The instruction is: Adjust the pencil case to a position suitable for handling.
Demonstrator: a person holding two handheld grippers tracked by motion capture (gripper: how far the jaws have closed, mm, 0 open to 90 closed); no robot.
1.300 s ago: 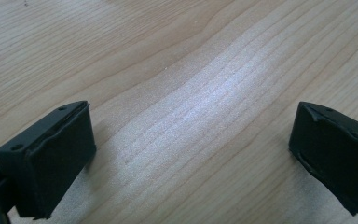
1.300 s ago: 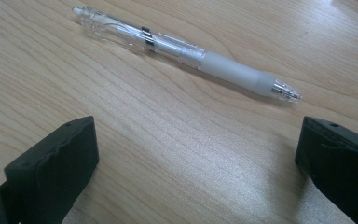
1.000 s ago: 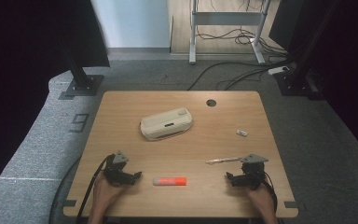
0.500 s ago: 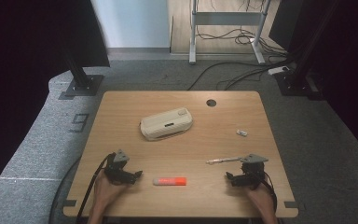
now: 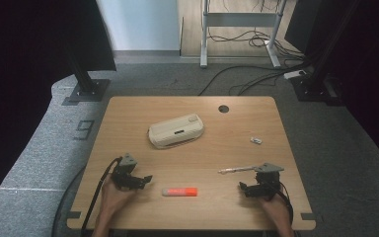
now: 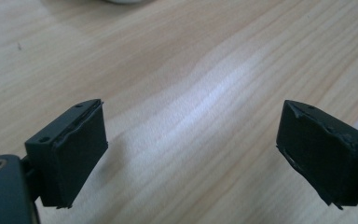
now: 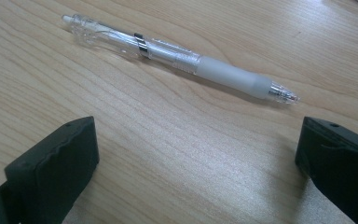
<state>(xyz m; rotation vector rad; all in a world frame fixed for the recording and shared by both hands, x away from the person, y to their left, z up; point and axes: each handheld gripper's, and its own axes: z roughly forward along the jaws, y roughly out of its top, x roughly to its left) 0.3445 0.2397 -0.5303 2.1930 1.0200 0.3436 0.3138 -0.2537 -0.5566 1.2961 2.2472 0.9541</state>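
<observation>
Surface: light wooden table (image 5: 128, 113) with a round cable hole (image 5: 223, 108) near its far edge, standing on grey carpet; dark stands and loose cables lie beyond it.
Pen, look: clear plastic ballpoint pen (image 7: 177, 56) with a frosted grey rubber grip, a thin metal band around the barrel, a metal cone at the tip and a pale push button at the other end.
Pen, place: flat on the table at about 5 o'clock from the table's middle in the high view (image 5: 236, 170), just beyond the right gripper (image 5: 249, 187), untouched.
Pen, axis: in the high view the long axis runs nearly 9 to 3 o'clock, slightly tilted; which end is the tip cannot be told there. In the right gripper view the tip points toward 4 o'clock, the button toward 10 o'clock.
Marker: orange-red highlighter (image 5: 179, 191) with a pale end at 9 o'clock, lying 9 to 3 o'clock between the two grippers, just beside the left gripper (image 5: 143, 180).
Other things: cream zipped pencil case (image 5: 175, 131) near the middle; small white cap-like piece (image 5: 256, 140) at 3 o'clock.
Writing: large "9" marked on the carpet (image 5: 83, 130) at 9 o'clock of the table; no lettering on the pen is legible.
Left gripper: jaws apart over bare wood, having just been closing a little, nothing between them.
Right gripper: jaws wide apart, bare wood between, pen lying past them.
</observation>
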